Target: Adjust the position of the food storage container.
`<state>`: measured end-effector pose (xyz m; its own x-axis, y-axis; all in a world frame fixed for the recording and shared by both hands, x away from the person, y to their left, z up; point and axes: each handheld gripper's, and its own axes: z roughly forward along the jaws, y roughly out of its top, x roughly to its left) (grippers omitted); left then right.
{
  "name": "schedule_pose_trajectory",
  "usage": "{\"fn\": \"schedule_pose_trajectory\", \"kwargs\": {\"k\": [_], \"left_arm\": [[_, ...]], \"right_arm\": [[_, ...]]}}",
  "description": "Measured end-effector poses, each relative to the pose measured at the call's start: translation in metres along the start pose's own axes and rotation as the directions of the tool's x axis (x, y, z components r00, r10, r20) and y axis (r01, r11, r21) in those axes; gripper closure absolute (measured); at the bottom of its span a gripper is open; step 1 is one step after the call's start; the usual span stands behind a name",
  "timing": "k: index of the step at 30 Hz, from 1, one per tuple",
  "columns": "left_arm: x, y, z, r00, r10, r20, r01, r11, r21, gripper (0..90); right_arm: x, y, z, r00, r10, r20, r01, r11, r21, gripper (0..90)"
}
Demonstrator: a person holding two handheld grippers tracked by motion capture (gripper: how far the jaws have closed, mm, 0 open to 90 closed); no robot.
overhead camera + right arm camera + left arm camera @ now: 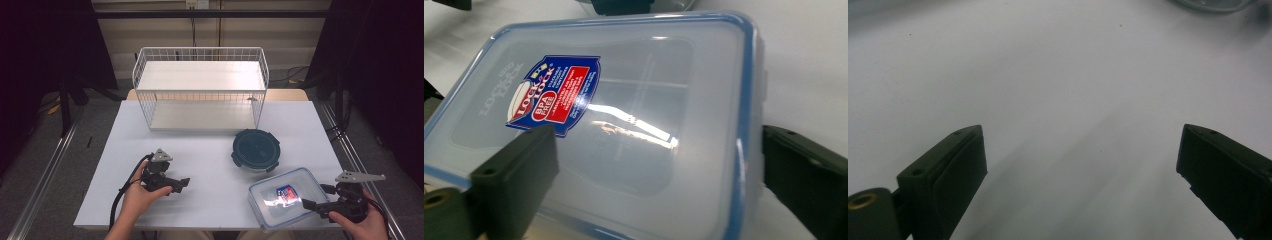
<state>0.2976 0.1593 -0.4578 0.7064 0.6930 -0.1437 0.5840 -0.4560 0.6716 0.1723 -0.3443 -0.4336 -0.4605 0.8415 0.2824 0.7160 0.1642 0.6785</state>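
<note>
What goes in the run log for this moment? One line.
left tool: open, over bare table | right tool: open, at rectangular container | round container: untouched

The desk (210, 165) has a smooth, matt white top. At its 12 o'clock side stands a rack (200, 87) of thin white-coated wire with pale, flat shelves that catch a soft sheen. The round container (256, 149) looks like dark, glossy plastic under a smooth lid. At 5 o'clock the rectangular box (285, 196) is clear plastic, shiny enough to throw bright glare, with a blue rim and a glossy printed paper label (555, 94). The right tool (659, 175) and left tool (1080, 175) are matt black plastic.
</note>
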Motion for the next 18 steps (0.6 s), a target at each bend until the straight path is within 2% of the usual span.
{"fn": "schedule_pose_trajectory", "kwargs": {"k": [1,2,3,4,5,7,8,9,10,11,12,13,15,18], "left_arm": [[0.0,0.0,-0.001,1.0,0.001,-0.004,-0.001,1.0,-0.001,5.7],[0.001,0.0,-0.001,0.9999,0.003,-0.01,-0.003,1.0,-0.003,5.7],[0.0,-0.001,0.0,0.9998,-0.015,-0.011,0.015,0.9997,-0.017,5.7],[0.0,-0.001,0.0,0.9997,-0.021,-0.011,0.021,0.9996,-0.018,5.7],[0.002,-0.001,0.0,1.0,-0.003,-0.009,0.003,1.0,-0.003,5.7],[0.002,0.0,0.0,1.0,-0.003,-0.007,0.003,1.0,-0.002,5.8],[0.001,0.0,0.001,0.9997,-0.022,-0.007,0.022,0.9997,-0.015,5.8],[0.002,0.001,0.002,0.9999,-0.003,-0.01,0.003,1.0,-0.002,6.0],[0.002,0.001,0.002,0.9999,-0.003,-0.01,0.003,1.0,-0.002,6.0],[0.001,0.001,0.003,0.9998,-0.018,-0.013,0.018,0.9998,-0.011,6.0],[0.002,0.002,0.003,0.9998,-0.012,-0.012,0.012,0.9999,-0.002,6.0],[0.001,0.004,0.005,0.9999,-0.015,-0.008,0.015,0.9998,-0.012,6.1],[0.0,0.005,0.006,0.9998,-0.02,-0.005,0.02,0.9996,-0.017,6.1],[-0.001,0.008,0.007,0.9999,0.012,0.003,-0.012,0.9999,0.003,6.1]], "right_arm": [[-0.003,0.0,-0.003,0.9999,-0.012,-0.009,0.012,1.0,-0.004,10.1],[-0.006,-0.002,-0.008,0.9995,-0.029,0.015,0.029,1.0,-0.002,8.5],[-0.006,-0.002,-0.008,0.9995,-0.029,0.015,0.029,1.0,-0.002,8.5],[-0.008,-0.003,-0.01,0.9991,-0.04,0.009,0.04,0.999,0.004,7.8],[-0.009,-0.005,-0.012,0.9991,-0.043,0.004,0.043,0.999,0.014,7.4],[-0.01,-0.009,-0.016,0.9977,-0.054,-0.042,0.055,0.998,0.031,4.6],[-0.01,-0.009,-0.016,0.9977,-0.054,-0.042,0.055,0.998,0.031,4.6],[-0.007,-0.011,-0.016,0.9933,-0.107,-0.043,0.109,0.992,0.057,4.6],[-0.007,-0.011,-0.016,0.9933,-0.107,-0.043,0.109,0.992,0.057,4.6],[-0.006,-0.012,-0.015,0.99,-0.129,-0.058,0.133,0.989,0.071,4.6],[-0.004,-0.013,-0.013,0.988,-0.138,-0.069,0.143,0.986,0.082,4.3],[0.001,-0.015,-0.009,0.9829,-0.173,-0.064,0.179,0.977,0.115,0.9],[0.003,-0.015,-0.008,0.983,-0.174,-0.059,0.18,0.975,0.127,0.5],[0.005,-0.017,-0.008,0.9808,-0.189,-0.05,0.194,0.973,0.128,1.9]]}}
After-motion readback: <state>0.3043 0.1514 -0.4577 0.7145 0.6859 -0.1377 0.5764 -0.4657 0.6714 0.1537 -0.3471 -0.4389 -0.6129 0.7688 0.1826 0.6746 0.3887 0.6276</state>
